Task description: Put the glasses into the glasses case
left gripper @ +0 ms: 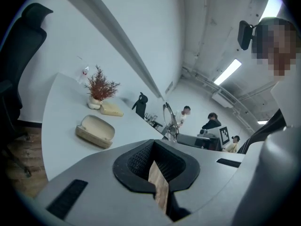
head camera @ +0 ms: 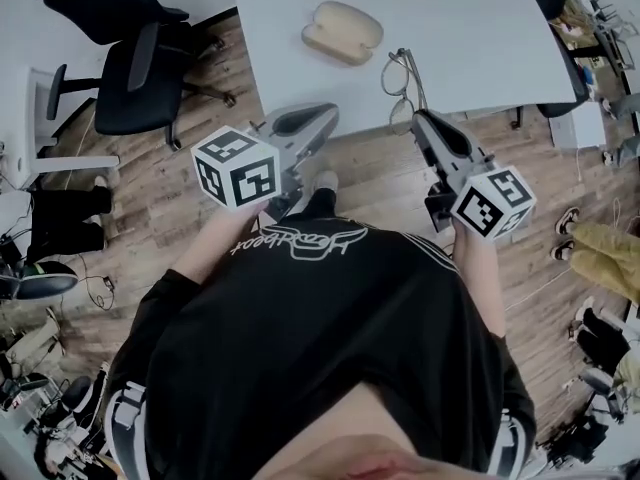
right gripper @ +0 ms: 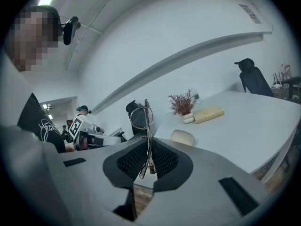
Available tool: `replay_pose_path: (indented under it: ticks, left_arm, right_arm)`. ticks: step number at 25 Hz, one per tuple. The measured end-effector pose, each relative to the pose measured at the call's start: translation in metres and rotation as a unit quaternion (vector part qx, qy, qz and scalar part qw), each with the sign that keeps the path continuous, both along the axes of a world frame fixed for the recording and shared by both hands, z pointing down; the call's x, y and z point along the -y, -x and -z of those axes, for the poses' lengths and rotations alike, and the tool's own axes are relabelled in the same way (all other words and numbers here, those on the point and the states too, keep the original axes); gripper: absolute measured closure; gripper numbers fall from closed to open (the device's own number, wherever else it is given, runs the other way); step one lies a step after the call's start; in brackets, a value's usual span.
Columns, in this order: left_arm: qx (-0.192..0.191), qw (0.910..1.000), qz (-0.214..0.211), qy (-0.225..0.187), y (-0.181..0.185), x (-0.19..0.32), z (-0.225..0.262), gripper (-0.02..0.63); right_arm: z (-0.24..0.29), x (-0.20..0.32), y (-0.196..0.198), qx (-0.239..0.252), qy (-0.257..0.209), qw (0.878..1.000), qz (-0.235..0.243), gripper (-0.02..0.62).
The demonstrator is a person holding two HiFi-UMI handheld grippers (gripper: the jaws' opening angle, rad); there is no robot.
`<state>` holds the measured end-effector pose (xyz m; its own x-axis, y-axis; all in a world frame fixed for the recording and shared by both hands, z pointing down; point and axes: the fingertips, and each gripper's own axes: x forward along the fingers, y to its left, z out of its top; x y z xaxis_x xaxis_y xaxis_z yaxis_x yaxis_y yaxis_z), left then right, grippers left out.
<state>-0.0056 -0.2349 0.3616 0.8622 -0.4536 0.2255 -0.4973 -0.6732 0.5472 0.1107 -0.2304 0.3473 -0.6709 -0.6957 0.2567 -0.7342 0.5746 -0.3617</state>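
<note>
We are holding the glasses [right gripper: 141, 117] in the right gripper [head camera: 420, 120], its jaws pinched on the thin frame near one end. As we are judging it, the step in hand is bringing them to the case [head camera: 342, 32]. The glasses are hanging in the air on the near-right side of the case, well apart from it, about over the near edge of the table [head camera: 480, 38] on which the case is lying. The left gripper [head camera: 322, 118] is hovering on the near side of the case, also apart from it, with its jaws together and nothing between them.

To do this well, we are thinking the left gripper should be steadying the near-left end of the case, which looks light and may slide under a nudge. The case seems to be lying open with its pale inside facing up, though we are not sure. The right gripper should be lowering the glasses until the frame is resting inside the case before letting go, since so slim a frame can swivel in the pinch.

The glasses are standing on edge, with one round lens sticking out beyond the jaws. Their long axis is running along the jaws, pointing away from us toward the right end of the case and roughly across the case's own long axis. We are judging that they need turning to lie along the case, then tipping flat.
</note>
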Motion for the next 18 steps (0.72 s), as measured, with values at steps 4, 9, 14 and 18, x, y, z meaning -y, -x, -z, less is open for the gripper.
replay_pose_path:
  ticks: [4, 9, 14, 18]
  left_arm:
    - [-0.001, 0.9999, -0.009, 0.007, -0.003, 0.031, -0.004, 0.598]
    - [0.0, 0.9999, -0.01, 0.012, 0.006, 0.07, -0.012, 0.598]
    - [0.002, 0.9998, 0.0, 0.02, 0.015, 0.102, -0.022, 0.598]
    - [0.003, 0.9997, 0.002, 0.023, 0.022, 0.12, -0.028, 0.598]
  right_arm:
    - [0.002, 0.033, -0.002, -0.004, -0.003, 1.0, -0.005, 0.568]
    - [-0.003, 0.078, 0.006, -0.011, 0.0, 1.0, -0.006, 0.568]
    - [-0.009, 0.113, 0.01, -0.021, 0.0, 1.0, 0.0, 0.568]
    - [-0.012, 0.136, 0.016, -0.029, -0.003, 1.0, 0.006, 0.568]
